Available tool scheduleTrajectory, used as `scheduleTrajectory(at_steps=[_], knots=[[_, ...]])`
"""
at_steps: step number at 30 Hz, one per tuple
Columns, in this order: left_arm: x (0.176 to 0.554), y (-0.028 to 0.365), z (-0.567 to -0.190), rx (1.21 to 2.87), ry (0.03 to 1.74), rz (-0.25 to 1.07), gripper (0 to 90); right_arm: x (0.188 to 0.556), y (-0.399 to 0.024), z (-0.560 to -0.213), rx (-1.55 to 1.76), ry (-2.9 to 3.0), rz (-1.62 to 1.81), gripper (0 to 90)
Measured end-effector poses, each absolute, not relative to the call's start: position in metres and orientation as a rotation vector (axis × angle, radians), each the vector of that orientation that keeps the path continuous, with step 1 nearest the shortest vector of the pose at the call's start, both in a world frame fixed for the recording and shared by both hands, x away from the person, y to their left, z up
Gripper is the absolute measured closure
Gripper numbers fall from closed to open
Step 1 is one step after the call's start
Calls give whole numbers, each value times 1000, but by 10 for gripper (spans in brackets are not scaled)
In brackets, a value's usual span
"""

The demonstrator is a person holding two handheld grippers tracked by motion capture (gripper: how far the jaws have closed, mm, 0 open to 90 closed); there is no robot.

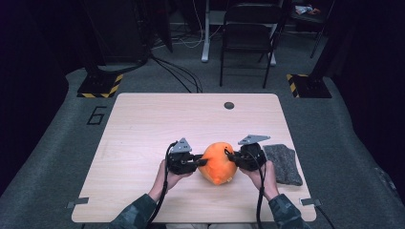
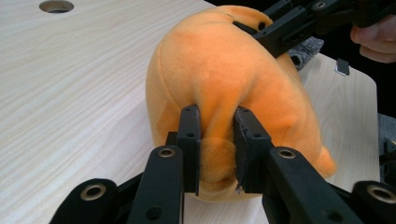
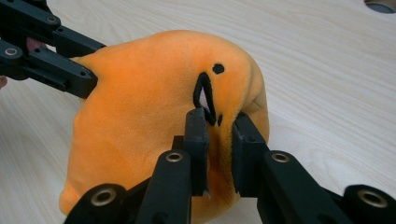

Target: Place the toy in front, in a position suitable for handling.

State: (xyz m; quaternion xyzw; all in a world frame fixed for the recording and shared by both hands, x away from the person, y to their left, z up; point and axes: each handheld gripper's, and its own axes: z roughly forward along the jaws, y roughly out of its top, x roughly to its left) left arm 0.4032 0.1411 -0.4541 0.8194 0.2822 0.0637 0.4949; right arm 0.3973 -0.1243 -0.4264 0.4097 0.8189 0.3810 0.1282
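Observation:
An orange plush toy (image 1: 217,162) with a stitched black face lies on the light wooden table (image 1: 143,124), between my two grippers. My left gripper (image 1: 203,163) is shut on a fold of the plush (image 2: 219,84) at its left side; the pads (image 2: 190,140) pinch the fabric. From the right, my right gripper (image 1: 230,155) is shut on the toy (image 3: 154,102) by its face, pads (image 3: 196,135) squeezing fabric beside the black mouth. In the left gripper view, the right gripper (image 2: 254,30) grips the far side of the plush. The left gripper (image 3: 86,77) reaches in from the top left of the right gripper view.
A grey felt-like cloth (image 1: 282,163) lies at the table's right edge, just right of my right hand. A round cable hole (image 1: 229,105) sits near the far edge. Beyond the table stand a black chair (image 1: 248,33) and equipment bases with hazard tape (image 1: 100,86).

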Motion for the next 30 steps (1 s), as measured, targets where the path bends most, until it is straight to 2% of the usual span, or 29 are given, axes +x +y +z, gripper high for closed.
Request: scheduleTrajectory(at_steps=[17, 22, 24, 25, 26, 28, 29, 30], knots=[[424, 136, -452, 2032, 631, 129, 746, 376, -118, -432, 1294, 2239, 1073, 787], [430, 129, -469, 2060, 656, 97, 732, 378, -117, -453, 1342, 2254, 1014, 763], [432, 128, -470, 2047, 666, 92, 694, 380, -118, -456, 1327, 2254, 1006, 746], [431, 128, -469, 2049, 666, 98, 673, 381, -121, -453, 1338, 2241, 1017, 688], [431, 129, -468, 2041, 671, 90, 645, 381, -122, -452, 1359, 2237, 1016, 668], [430, 128, -467, 2035, 686, 97, 553, 383, -126, -452, 1351, 2234, 1036, 577], [429, 128, -466, 2036, 701, 100, 553, 383, -126, -452, 1351, 2234, 1036, 577], [428, 128, -464, 2042, 700, 126, 492, 383, -127, -450, 1367, 2232, 1039, 523]])
